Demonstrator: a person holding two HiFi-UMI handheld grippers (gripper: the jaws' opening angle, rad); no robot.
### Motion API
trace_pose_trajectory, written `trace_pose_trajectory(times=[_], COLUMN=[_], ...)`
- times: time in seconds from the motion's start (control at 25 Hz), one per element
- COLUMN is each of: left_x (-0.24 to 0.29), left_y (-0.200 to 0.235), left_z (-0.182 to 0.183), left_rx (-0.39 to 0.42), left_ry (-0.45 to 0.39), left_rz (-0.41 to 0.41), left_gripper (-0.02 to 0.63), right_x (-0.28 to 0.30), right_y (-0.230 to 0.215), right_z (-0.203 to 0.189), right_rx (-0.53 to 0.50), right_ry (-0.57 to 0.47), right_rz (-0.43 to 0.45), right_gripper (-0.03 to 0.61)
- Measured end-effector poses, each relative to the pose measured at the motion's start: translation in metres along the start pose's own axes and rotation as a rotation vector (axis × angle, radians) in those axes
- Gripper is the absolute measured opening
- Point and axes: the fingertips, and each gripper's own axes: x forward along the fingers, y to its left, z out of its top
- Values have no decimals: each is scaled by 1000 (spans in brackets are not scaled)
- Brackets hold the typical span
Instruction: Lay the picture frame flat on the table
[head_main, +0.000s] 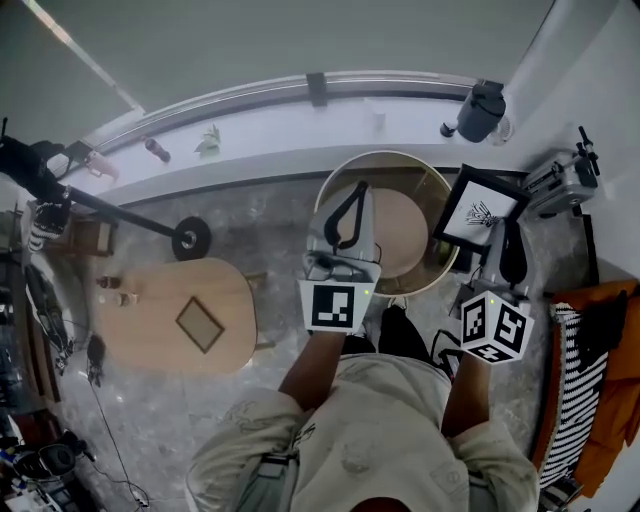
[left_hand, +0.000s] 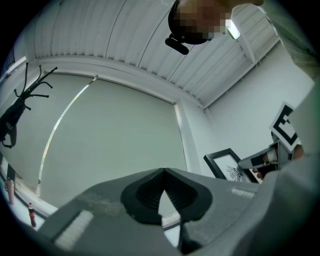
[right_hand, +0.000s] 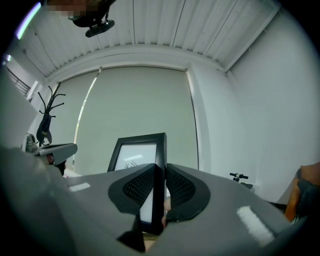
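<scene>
Grippers we count two, picture frame (right_hand: 134, 152) one. Our right gripper (right_hand: 160, 172) clamps this black rectangular frame by its thin edge, upright, near the rim of the round wooden table (head_main: 405, 238). Our left gripper (left_hand: 164, 174) is empty, its ribbed pads (left_hand: 145, 192) together. Only the head view shows the table.

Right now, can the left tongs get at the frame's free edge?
Probably yes. The frame is clamped by one edge in the right tongs, and the left tongs are close beside it with nothing between them. The left jaws are together and empty, so they would have to open first.
</scene>
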Motion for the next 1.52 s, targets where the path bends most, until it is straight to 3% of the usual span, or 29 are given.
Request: trace_pose_trajectory(times=[0.44,0.96,1.52], left_x=[42,111,155], left_y=[3,-36,-51], left_z=[-10,-20,-37], left_rx=[28,77,146], left_ry=[14,18,66], left_rz=[26,25,158], left_gripper=[3,3,2], right_x=[51,114,188], right_y=[-15,-74,-105], right_z=[-9,-25,-54], right_rx=[56,125,188], right_ry=[11,43,99], right_rz=[23,60,188], right_gripper=[74,74,74])
